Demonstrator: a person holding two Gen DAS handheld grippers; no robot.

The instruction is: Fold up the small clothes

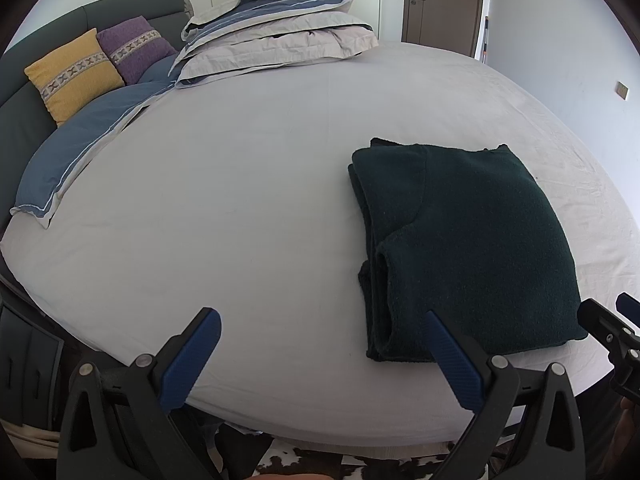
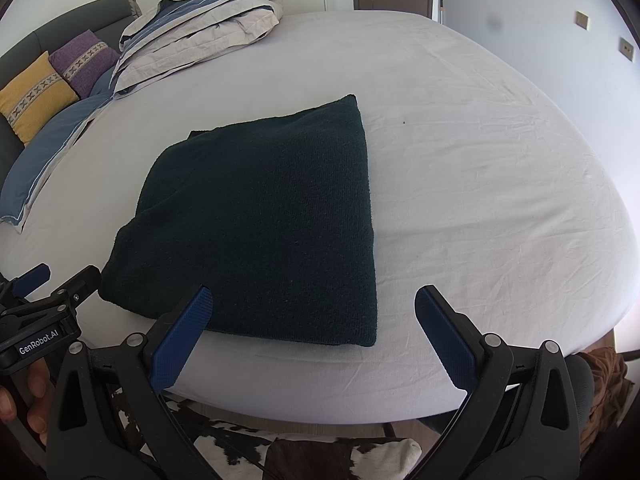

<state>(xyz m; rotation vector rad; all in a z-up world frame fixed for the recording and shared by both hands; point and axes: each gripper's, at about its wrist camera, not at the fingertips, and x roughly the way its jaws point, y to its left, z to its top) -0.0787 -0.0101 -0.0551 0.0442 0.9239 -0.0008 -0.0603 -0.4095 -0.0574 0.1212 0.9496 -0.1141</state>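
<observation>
A dark green knitted garment lies folded into a thick rectangle on the white bed sheet; in the right wrist view the garment sits just ahead of centre. My left gripper is open above the bed's near edge, to the left of the garment, with nothing between its blue pads. My right gripper is open too, over the garment's near right corner and apart from it. Each gripper shows at the edge of the other's view: the right gripper and the left gripper, held by a hand.
A folded grey and blue duvet is piled at the far side of the bed. Yellow and purple cushions lean on a dark headboard at the far left. A cowhide rug lies on the floor below the near edge.
</observation>
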